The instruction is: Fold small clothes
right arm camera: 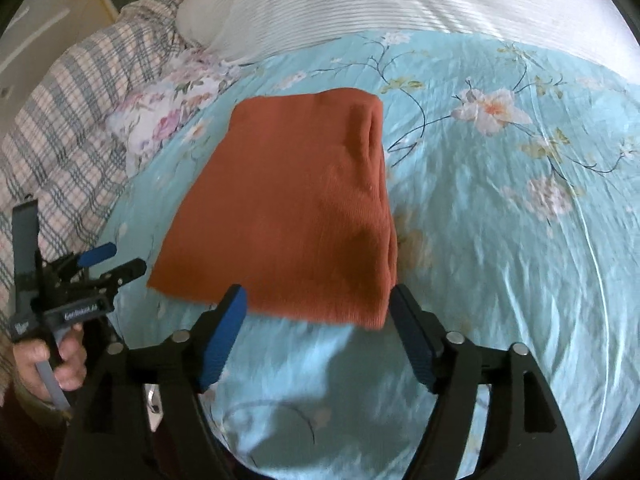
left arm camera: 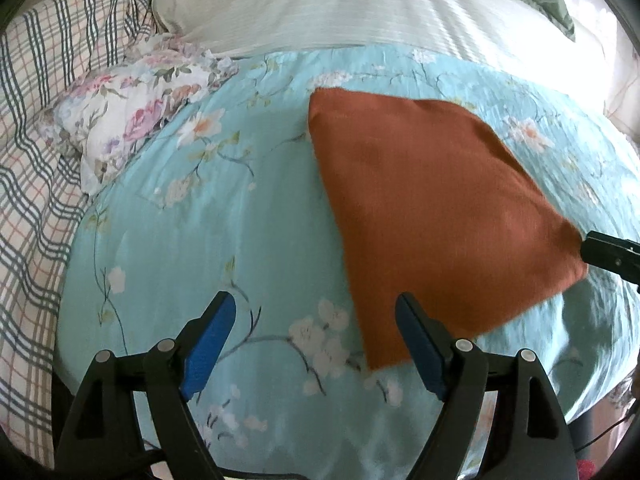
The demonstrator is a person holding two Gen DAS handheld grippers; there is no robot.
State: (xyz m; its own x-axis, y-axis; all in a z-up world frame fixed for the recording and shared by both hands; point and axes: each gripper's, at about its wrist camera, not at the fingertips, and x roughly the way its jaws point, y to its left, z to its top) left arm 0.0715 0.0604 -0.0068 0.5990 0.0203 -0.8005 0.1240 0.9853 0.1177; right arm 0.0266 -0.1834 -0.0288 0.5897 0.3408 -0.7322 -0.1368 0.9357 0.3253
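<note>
From the left wrist camera, the left gripper stood with its blue pads spread wide and nothing between them, pointing down at the pale blue floral bedspread. The rust-orange folded garment lay flat on the bedspread to the right of the gripper; its near corner ran behind the right-hand finger, so whether cloth and pad touched could not be told. At the far right edge only a black tip of the right gripper showed, cut off by the frame, just beside the garment's right corner. A floral pillow and a plaid blanket lay to the left, a white ribbed cover at the far side. The picture was slightly blurred.

From the right wrist camera, the right gripper also had its jaws spread apart, empty, with the garment's near edge lying just beyond the fingertips, its layered folds visible along the right side. At the near left, a hand gripped the handle of the left gripper, which was seen from the side, jaws apart, just beside the garment's near left corner. The hand was partly cut off by the frame edge.
</note>
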